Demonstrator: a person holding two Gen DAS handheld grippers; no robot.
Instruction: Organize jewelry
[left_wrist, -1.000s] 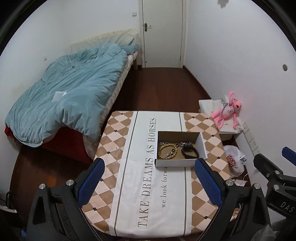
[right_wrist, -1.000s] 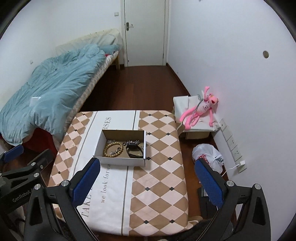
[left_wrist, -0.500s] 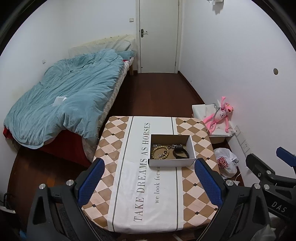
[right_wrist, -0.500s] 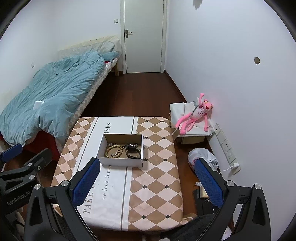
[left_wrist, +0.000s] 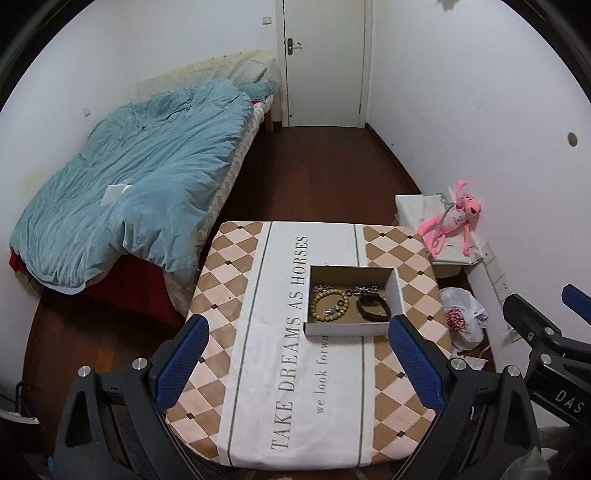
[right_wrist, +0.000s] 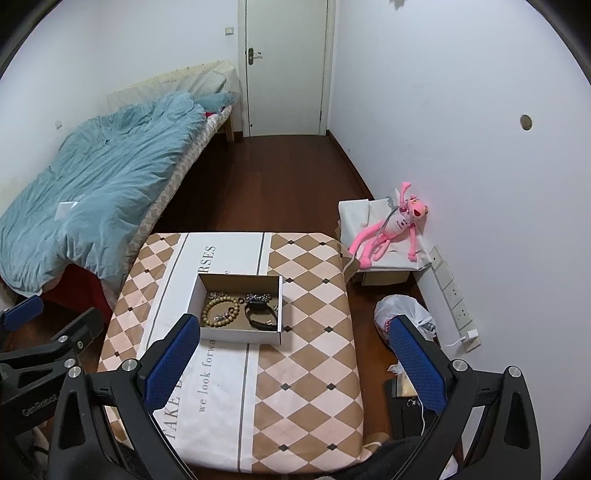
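A shallow white cardboard box (left_wrist: 352, 328) (right_wrist: 239, 336) sits on a small table with a diamond-patterned cloth (left_wrist: 258, 369) (right_wrist: 310, 332). Inside lie a wooden bead bracelet (left_wrist: 328, 303) (right_wrist: 220, 312), a black band (left_wrist: 373, 307) (right_wrist: 260, 315), silver chain pieces (left_wrist: 365, 289) (right_wrist: 258, 296) and small rings. My left gripper (left_wrist: 297, 354) hangs open high above the table's near half, nothing between its blue pads. My right gripper (right_wrist: 291, 354) is open too, above the table's right part, empty. Each gripper shows at the edge of the other's view.
A bed with a blue duvet (left_wrist: 140, 184) (right_wrist: 92, 192) stands left of the table. A pink plush toy (left_wrist: 452, 221) (right_wrist: 391, 229) lies on a white box by the right wall, a plastic bag (left_wrist: 461, 317) (right_wrist: 402, 314) below it. A closed door (left_wrist: 325, 62) is at the back.
Both grippers have risen and pulled back from the table, so the table and box look smaller and lower. Both stay open. The jewelry in the box has not moved.
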